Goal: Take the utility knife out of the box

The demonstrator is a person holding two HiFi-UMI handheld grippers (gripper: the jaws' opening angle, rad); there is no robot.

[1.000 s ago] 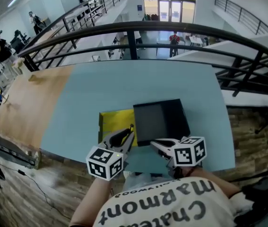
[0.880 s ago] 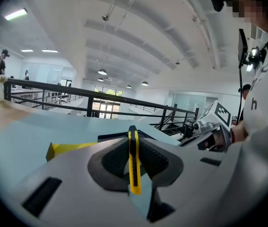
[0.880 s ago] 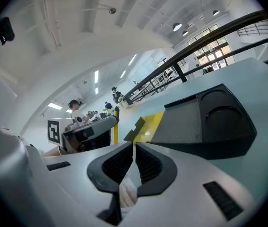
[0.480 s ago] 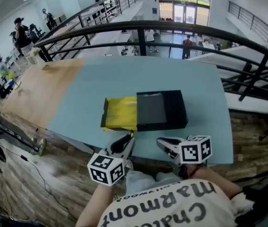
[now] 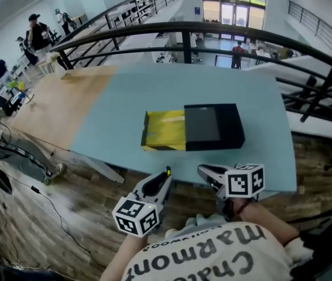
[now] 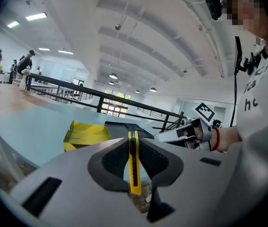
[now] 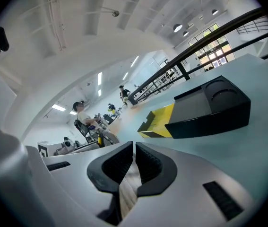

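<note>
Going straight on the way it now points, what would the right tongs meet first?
Probably the blue tabletop, just short of the box's yellow tray; depth is hard to judge.

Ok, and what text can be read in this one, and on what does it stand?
"Marmont": upside down on the person's white shirt.
"Chatea", cut by the frame edge: same shirt, next line.
Small line beside them on the shirt: too small to read.
Cubes on the left tool and right tool: square markers only, no letters.
No print legible on the utility knife or the box.
</note>
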